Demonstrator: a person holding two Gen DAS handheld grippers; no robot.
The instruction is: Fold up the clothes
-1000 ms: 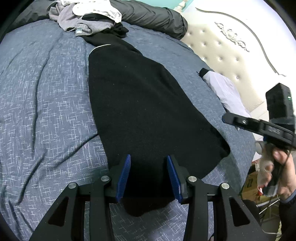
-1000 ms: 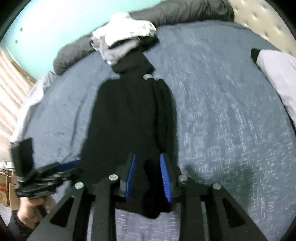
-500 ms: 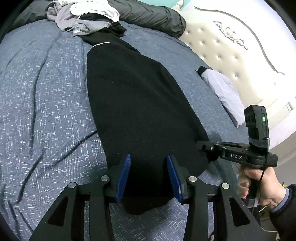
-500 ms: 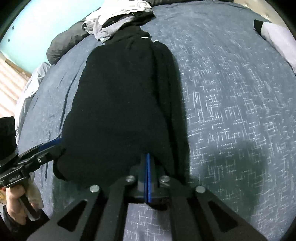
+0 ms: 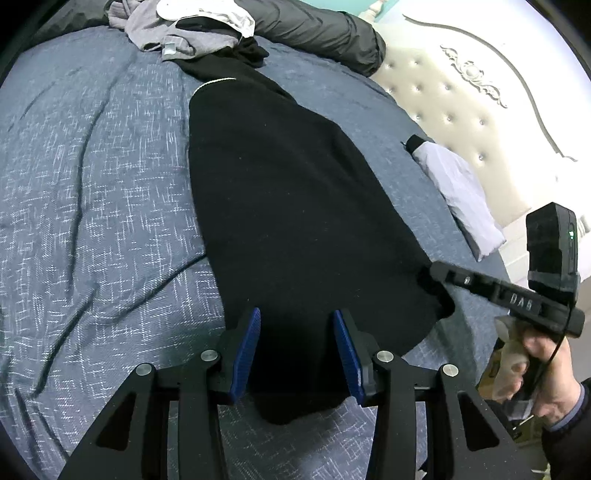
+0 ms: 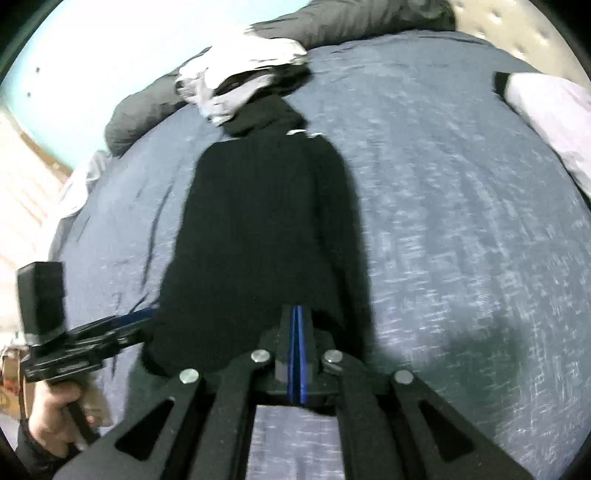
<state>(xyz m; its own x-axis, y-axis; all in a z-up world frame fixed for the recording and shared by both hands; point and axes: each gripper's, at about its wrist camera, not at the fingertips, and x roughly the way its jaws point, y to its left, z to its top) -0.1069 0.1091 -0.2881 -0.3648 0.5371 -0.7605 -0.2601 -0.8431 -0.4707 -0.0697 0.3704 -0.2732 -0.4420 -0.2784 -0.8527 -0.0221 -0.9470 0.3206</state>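
Note:
A long black garment (image 5: 288,206) lies flat on the blue bedcover (image 5: 92,192), its near hem toward me. My left gripper (image 5: 297,350) is open, with its blue pads (image 5: 246,350) on either side of that hem. My right gripper (image 6: 296,330) is shut on the hem's right corner. In the left wrist view the right gripper (image 5: 437,271) reaches in from the right, held by a hand (image 5: 546,373). In the blurred right wrist view the black garment (image 6: 258,221) stretches away, and the left gripper (image 6: 142,319) sits at its left corner.
A pile of grey, white and black clothes (image 5: 192,26) lies at the far end, touching the garment's top. Behind it is a dark grey rolled duvet (image 5: 325,33). A white folded item (image 5: 458,195) rests beside the tufted headboard (image 5: 480,96). The bed's edge is near the hand.
The right gripper went from open around the hem to shut on it, then drew back and up slightly. The left gripper stayed open at the hem.

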